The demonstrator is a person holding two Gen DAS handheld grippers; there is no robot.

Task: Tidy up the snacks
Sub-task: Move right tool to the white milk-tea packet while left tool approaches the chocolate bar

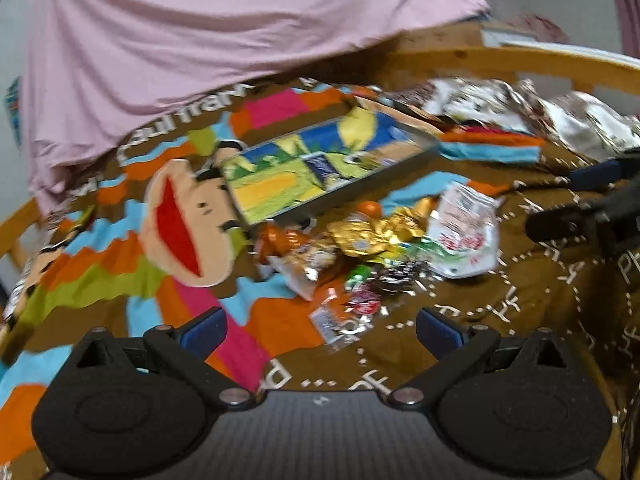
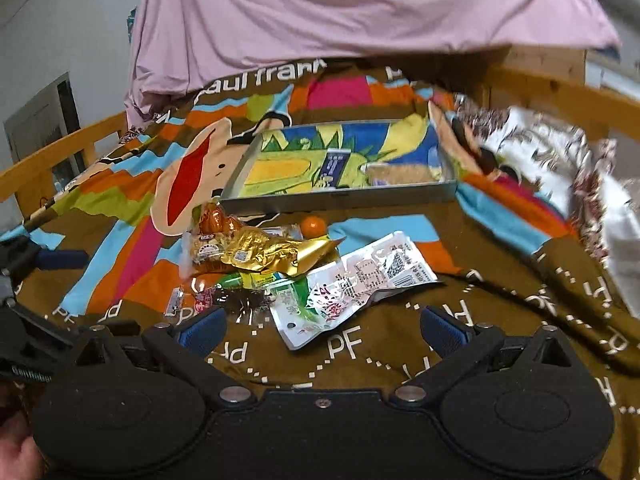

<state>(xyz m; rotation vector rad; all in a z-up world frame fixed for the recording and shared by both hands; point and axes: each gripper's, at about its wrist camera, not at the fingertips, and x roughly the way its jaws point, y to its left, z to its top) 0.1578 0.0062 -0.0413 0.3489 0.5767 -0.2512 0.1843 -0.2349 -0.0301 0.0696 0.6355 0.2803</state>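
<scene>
From the left wrist view, your left hand-held gripper (image 1: 322, 326) hangs with its jaws spread wide and nothing between them. The snack pile (image 1: 376, 252) lies on the bedspread (image 1: 500, 312) just ahead, toward one o'clock, and the tray (image 1: 332, 168) sits beyond it at twelve. You look to be between picks, so the next move calls for choosing one packet; the small wrapped sweet (image 1: 362, 306) nearest you seems easiest. At three o'clock the other tool crowds in (mind a clash).

From the right wrist view, your right hand-held gripper (image 2: 322, 326) is likewise agape and empty. The white pouch (image 2: 352, 284) lies dead ahead, the gold packet (image 2: 272, 254) at eleven. The tray's near wall needs clearing; the wooden rail (image 2: 560, 92) stays well apart.
</scene>
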